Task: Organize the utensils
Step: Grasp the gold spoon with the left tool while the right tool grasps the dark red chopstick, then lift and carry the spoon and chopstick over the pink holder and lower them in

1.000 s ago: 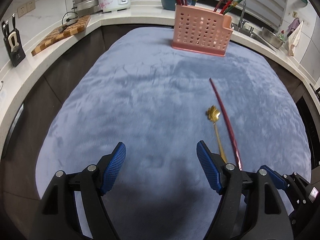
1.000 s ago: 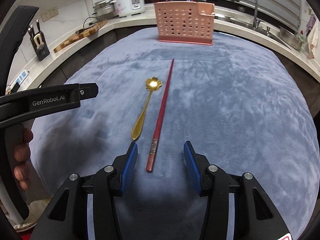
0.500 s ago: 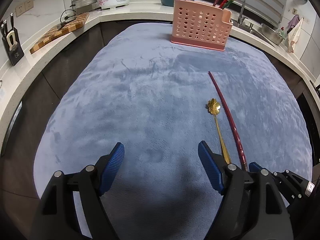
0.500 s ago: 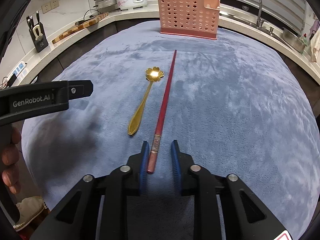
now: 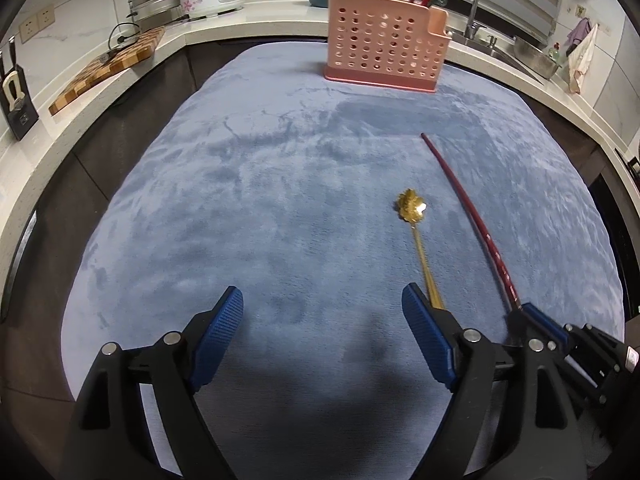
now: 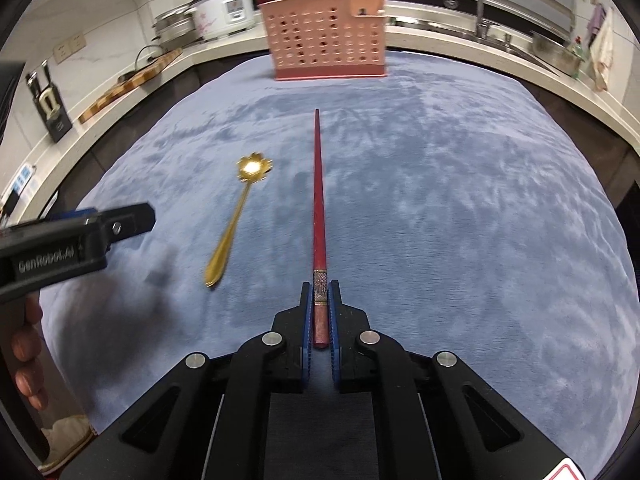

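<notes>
A plush blue-grey cloth (image 6: 460, 208) is covering the table, with a perforated pink plastic caddy (image 6: 326, 36) standing at its far edge. The left gripper (image 5: 322, 330) is hovering over bare cloth, its ribbed blue jaws opening wide around nothing. The right gripper (image 6: 320, 320) is clenching the patterned butt of a slender red chopstick (image 6: 318, 204), which is pointing lengthwise toward the caddy. A gold flower-bowled spoon (image 6: 236, 220) is lying just left of it.
</notes>
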Available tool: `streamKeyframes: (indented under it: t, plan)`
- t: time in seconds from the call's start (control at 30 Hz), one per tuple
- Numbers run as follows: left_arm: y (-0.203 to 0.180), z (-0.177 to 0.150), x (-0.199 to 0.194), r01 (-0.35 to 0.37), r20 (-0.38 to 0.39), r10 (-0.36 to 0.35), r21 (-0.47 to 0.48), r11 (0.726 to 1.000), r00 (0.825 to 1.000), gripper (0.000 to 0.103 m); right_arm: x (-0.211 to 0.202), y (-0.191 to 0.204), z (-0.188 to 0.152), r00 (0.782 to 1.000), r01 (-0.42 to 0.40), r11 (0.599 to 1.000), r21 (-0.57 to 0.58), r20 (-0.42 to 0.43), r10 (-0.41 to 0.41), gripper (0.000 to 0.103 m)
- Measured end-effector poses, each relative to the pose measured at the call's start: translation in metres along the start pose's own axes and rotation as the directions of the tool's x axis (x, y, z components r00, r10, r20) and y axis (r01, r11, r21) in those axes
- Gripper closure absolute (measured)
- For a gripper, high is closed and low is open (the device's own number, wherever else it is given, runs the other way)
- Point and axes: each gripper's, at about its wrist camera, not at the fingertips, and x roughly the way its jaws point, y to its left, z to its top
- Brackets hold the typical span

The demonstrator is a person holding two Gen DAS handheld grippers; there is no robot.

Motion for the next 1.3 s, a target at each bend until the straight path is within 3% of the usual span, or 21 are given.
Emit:
streamKeyframes:
  t: [0.13, 0.5, 0.57, 0.8, 1.03, 1.3]
  plan:
    - [-0.012, -0.001, 0.001, 0.022, -0.001, -0.022, 0.027, 0.999, 1.0, 0.019, -0.004, -0.01, 0.002, 1.0, 0.008, 0.999, 0.032, 0.009, -0.008, 0.096]
    - [-0.041, -0.01, 0.022, 0.104, -0.089, -0.095, 0.104, 0.989, 0.991, 0.022, -0.007, -0.017, 0.0, 1.0, 0.011, 0.999, 0.053, 0.012, -0.012, 0.096]
    - [-0.041, -0.012, 0.026, 0.11, -0.107, -0.099, 0.101, 0.989, 0.989, 0.034, -0.008, -0.017, 0.0, 1.0, 0.012, 0.998, 0.054, 0.011, -0.012, 0.096]
    - [-0.036, -0.014, 0.03, 0.11, -0.109, -0.1, 0.084, 0.99, 0.989, 0.05, -0.006, -0.017, -0.001, 1.0, 0.009, 0.999, 0.05, 0.003, -0.009, 0.096]
    - [-0.036, -0.014, 0.028, 0.118, -0.099, -0.109, 0.097, 0.988, 0.989, 0.088, -0.006, -0.015, -0.002, 1.0, 0.006, 0.999, 0.042, 0.001, -0.006, 0.096]
    - [-0.039, -0.011, 0.022, 0.119, -0.073, -0.111, 0.117, 0.986, 0.991, 0.091, -0.008, -0.014, -0.001, 1.0, 0.002, 0.999, 0.04, 0.006, -0.002, 0.096]
